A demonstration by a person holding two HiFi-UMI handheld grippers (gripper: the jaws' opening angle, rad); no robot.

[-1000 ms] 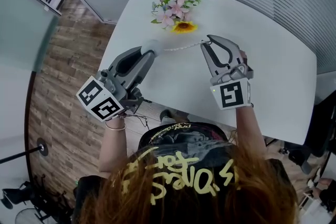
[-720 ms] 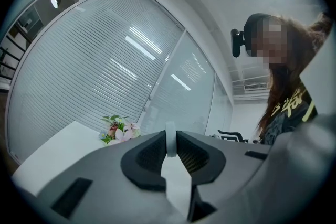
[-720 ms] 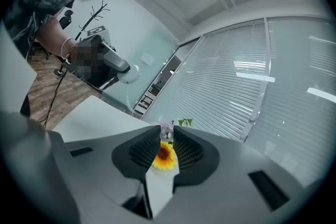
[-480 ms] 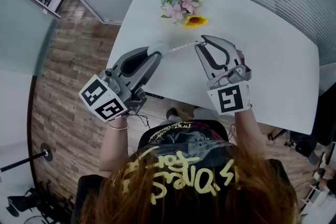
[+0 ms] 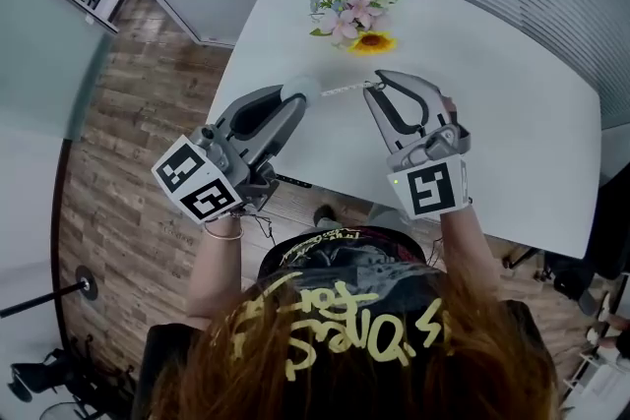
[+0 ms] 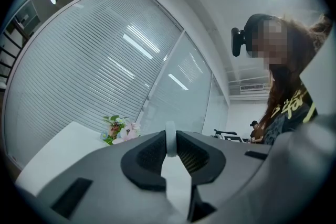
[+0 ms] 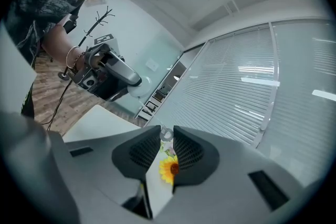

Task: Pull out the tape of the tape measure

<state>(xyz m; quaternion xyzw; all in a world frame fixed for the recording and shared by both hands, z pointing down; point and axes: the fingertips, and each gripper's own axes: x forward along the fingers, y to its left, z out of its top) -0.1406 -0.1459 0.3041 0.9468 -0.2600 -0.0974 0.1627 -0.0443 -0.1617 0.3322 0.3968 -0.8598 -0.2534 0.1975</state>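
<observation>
The rounded white table (image 5: 512, 143) fills the upper right of the head view, with a bunch of pink flowers, green leaves and one yellow sunflower (image 5: 354, 0) lying near its top edge. Both grey two-jaw tools are held just above the table's near edge at the centre of the frame. The left gripper (image 5: 295, 99) reaches in from the lower left, and its jaws are clamped on the rim of the small round pale tape measure case (image 6: 169, 139), which sits edge-on between the black ribbed pads. The right gripper (image 5: 370, 89) comes up from the lower right, its jaws nearly together and pinching the small pale ring-shaped end tab (image 7: 165, 134) of the tape. Between the two tips runs a short, thin pale strip of tape (image 5: 340, 90), drawn straight and sloping slightly up to the right. So the task looks underway: the case is anchored, the end is caught, and a first stretch is out. How much tape is left inside the case is hard to judge from here, but the grippers are near each other, so most of the pull probably lies ahead.
</observation>
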